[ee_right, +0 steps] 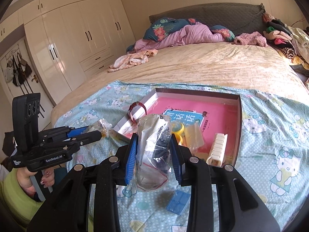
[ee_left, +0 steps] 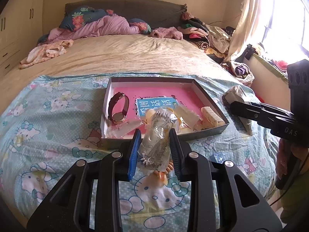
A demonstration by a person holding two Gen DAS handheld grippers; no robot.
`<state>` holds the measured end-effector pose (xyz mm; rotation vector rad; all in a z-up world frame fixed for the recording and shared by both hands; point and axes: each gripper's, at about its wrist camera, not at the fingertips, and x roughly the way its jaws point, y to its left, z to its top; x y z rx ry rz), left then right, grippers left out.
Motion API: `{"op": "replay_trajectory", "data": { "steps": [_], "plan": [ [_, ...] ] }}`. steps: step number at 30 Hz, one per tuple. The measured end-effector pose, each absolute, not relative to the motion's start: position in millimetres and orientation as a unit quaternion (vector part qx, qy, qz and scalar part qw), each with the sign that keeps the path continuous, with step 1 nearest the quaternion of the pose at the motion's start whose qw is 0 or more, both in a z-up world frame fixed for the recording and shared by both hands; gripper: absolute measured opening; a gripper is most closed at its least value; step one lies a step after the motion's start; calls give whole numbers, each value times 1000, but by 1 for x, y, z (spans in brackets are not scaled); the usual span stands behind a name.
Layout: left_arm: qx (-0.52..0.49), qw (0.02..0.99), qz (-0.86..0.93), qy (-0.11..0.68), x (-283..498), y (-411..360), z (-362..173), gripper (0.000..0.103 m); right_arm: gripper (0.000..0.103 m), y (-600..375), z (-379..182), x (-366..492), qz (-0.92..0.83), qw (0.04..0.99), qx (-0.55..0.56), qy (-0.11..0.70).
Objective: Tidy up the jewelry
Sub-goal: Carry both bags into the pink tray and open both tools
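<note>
A shallow grey box [ee_left: 208, 94] with a pink book inside lies on the Hello Kitty sheet; it also shows in the right wrist view [ee_right: 239, 119]. In it lie a dark red watch [ee_left: 118, 109], a cream hair clip [ee_left: 211, 117], yellow rings [ee_right: 178, 128] and clear bags. My left gripper [ee_left: 155, 141] is shut on a clear bag with a silver chain [ee_left: 157, 135], held above the box's near edge. My right gripper [ee_right: 154, 148] is shut on a clear bag with dark jewelry [ee_right: 154, 148], held near the box's near edge; it shows in the left wrist view [ee_left: 237, 114].
A small blue packet [ee_right: 177, 203] lies on the sheet in front of the box. An orange coil hair tie [ee_left: 164, 174] lies under my left gripper. Piled clothes [ee_left: 208, 32] and bedding [ee_left: 100, 27] lie at the bed's far end. A wardrobe [ee_right: 77, 38] stands left.
</note>
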<state>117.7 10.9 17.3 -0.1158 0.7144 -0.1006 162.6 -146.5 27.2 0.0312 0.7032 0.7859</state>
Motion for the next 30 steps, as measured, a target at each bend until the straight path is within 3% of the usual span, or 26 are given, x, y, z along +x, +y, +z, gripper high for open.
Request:
{"op": "replay_trajectory", "data": {
  "steps": [19,30],
  "plan": [
    [-46,930,-71,358,166,-9,15,22,31,-150,43,195,370,875,36,308],
    [-45,917,-81,387,193,-17,-12,22,31,-149,29,228,354,876,43,323]
  ]
}}
